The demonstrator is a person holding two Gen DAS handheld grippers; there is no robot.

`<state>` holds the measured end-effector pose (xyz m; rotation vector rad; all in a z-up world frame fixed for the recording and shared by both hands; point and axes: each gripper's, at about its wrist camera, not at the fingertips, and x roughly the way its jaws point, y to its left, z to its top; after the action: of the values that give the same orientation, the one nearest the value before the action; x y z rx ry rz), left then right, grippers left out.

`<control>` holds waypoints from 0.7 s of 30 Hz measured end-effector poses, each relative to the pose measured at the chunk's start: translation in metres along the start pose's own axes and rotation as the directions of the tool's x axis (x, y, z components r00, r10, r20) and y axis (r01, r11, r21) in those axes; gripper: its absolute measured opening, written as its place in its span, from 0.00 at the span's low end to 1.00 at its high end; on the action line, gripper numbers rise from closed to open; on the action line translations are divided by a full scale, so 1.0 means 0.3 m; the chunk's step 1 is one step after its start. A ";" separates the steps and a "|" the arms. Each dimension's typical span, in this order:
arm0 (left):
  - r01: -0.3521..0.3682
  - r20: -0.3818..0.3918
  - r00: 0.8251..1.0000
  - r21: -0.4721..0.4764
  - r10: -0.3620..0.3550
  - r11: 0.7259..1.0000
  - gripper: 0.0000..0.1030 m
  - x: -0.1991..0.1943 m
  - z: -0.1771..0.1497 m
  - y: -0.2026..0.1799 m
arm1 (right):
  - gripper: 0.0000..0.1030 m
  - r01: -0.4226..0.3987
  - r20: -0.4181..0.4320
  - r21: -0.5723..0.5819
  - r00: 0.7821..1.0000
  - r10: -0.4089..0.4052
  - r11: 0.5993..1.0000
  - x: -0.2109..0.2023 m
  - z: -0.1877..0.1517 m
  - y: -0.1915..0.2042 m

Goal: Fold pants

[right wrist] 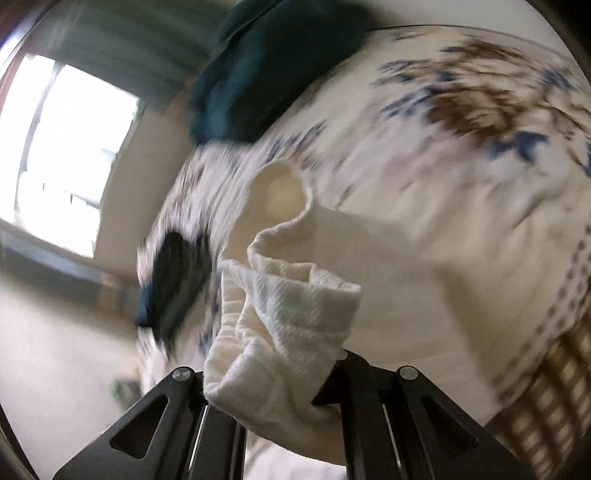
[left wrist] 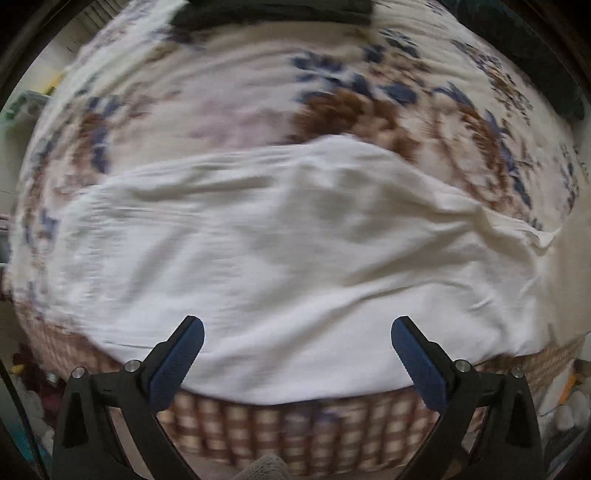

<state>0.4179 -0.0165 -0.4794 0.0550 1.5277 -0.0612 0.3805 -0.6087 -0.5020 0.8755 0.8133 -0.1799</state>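
Observation:
White crinkled pants lie spread across a floral bedspread in the left wrist view. My left gripper hangs above their near edge, pointing straight down. Its blue-padded fingers stand wide apart with nothing between them. In the right wrist view, my right gripper is shut on a bunched end of the pants. That end is lifted off the bed and covers the fingertips. The rest of the white cloth trails back onto the bedspread. Both views are motion-blurred.
A dark teal garment lies on the bed's far part, and another dark garment near its edge. A dark cloth sits at the top. The checked bed border marks the near edge. A bright window is at left.

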 end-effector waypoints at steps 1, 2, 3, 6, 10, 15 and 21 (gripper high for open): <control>-0.011 0.003 1.000 -0.012 0.011 1.000 1.00 -0.016 -0.013 0.055 | 0.08 0.011 -0.034 -0.045 0.999 -0.013 0.999 0.036 -0.075 0.066; -0.022 0.001 1.000 -0.030 0.022 0.999 1.00 -0.008 -0.026 0.136 | 0.08 0.024 -0.067 -0.092 0.997 -0.030 0.996 0.086 -0.147 0.131; -0.027 -0.008 1.000 -0.054 0.026 0.998 1.00 0.004 -0.029 0.204 | 0.08 0.027 -0.092 -0.123 0.995 -0.039 0.992 0.106 -0.220 0.163; -0.042 -0.027 0.999 -0.126 0.039 0.991 1.00 0.018 -0.033 0.349 | 0.08 0.045 -0.190 -0.296 0.976 -0.105 0.954 0.284 -0.492 0.359; -0.081 -0.041 0.996 -0.218 0.074 0.973 1.00 0.039 -0.080 0.518 | 0.07 0.019 -0.242 -0.492 0.958 -0.157 0.870 0.437 -0.767 0.543; -0.074 -0.047 0.997 -0.312 0.063 0.947 1.00 0.035 -0.111 0.624 | 0.17 0.016 -0.385 -0.544 0.884 -0.267 0.839 0.555 -0.943 0.531; 0.106 -0.026 0.992 -0.332 -0.121 0.937 1.00 0.048 -0.016 0.527 | 0.87 -0.128 -0.538 -0.320 0.840 -0.069 0.939 0.417 -0.783 0.449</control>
<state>0.4256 0.1413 -0.4943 -0.3022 1.5686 0.1060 0.3970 -0.3251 -0.5935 0.6017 1.3185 0.2545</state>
